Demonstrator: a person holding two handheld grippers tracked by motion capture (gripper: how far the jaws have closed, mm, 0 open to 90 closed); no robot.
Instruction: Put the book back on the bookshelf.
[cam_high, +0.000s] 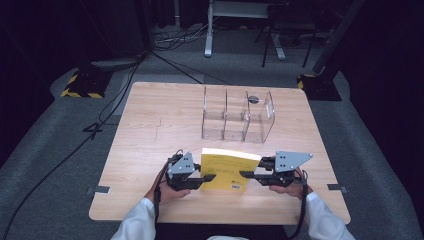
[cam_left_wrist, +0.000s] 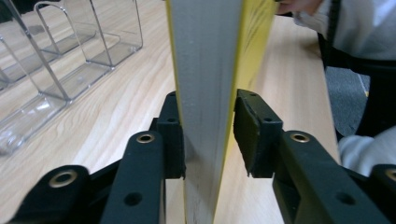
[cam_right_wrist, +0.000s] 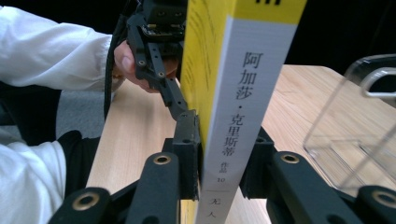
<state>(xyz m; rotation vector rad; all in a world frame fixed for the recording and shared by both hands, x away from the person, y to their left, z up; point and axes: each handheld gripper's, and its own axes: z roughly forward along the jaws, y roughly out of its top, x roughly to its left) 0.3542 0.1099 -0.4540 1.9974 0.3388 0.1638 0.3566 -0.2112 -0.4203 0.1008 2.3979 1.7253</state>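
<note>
A yellow paperback book (cam_high: 227, 167) stands upright near the front edge of the wooden table (cam_high: 150, 125), tilted slightly. My left gripper (cam_high: 209, 177) comes in from the left and is shut on the book's page edge (cam_left_wrist: 205, 56), a pad against each cover. My right gripper (cam_high: 246, 174) comes in from the right and is shut on the white spine (cam_right_wrist: 243, 84), which bears printed characters. In the right gripper view the left gripper's fingers (cam_right_wrist: 180, 105) reach the far side of the book, held by a hand.
A clear acrylic organiser (cam_high: 237, 115) with three upright compartments stands behind the book at mid-table, also close by in the left gripper view (cam_left_wrist: 70, 56) and the right gripper view (cam_right_wrist: 355, 121). White sleeves enter from the table's front edge. Cables and stands lie on the floor beyond.
</note>
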